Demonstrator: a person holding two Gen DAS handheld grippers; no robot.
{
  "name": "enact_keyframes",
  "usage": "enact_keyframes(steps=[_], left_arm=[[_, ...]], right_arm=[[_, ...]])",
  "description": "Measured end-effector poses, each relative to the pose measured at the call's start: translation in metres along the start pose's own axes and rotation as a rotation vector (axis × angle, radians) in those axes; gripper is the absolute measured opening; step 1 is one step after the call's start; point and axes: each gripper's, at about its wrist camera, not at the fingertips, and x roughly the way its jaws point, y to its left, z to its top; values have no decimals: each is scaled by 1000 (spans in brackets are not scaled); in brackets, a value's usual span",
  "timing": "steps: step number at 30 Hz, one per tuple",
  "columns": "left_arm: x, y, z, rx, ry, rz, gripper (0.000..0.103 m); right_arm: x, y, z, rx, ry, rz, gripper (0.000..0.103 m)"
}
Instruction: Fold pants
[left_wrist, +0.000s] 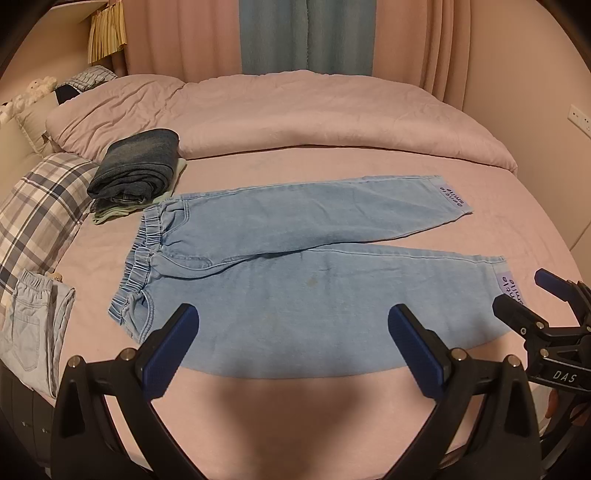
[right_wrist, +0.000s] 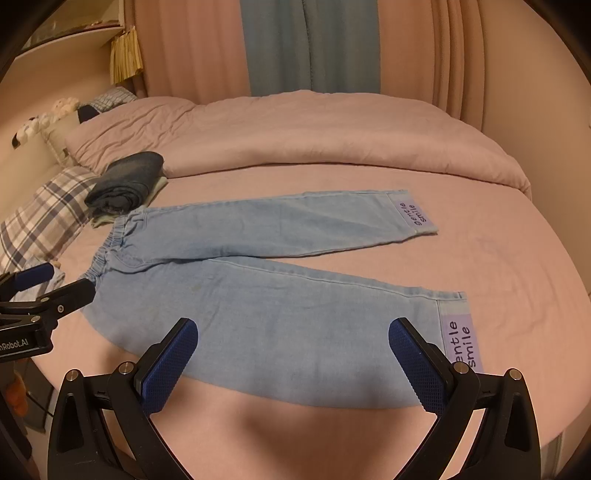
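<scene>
Light blue denim pants (left_wrist: 295, 266) lie flat and unfolded on the pink bedsheet (left_wrist: 517, 229), elastic waistband left, legs splayed right with lilac cuff patches. Left gripper (left_wrist: 293, 332) and right gripper (right_wrist: 293, 343) both spread wide, hovering over the near leg, gripping nothing. Folded dark denim stack (left_wrist: 136, 166) sits just beyond the waistband.

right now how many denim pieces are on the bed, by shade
Light blue jeans laid flat: 1
Pale denim piece at the left bed edge: 1
Dark denim, folded on the stack: 1
Total: 3
</scene>
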Motion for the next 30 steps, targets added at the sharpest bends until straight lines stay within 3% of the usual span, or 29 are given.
enact_keyframes(steps=[30], left_arm=[[0, 4, -2, 1, 2, -8, 103]], right_arm=[[3, 1, 0, -8, -1, -8, 103]])
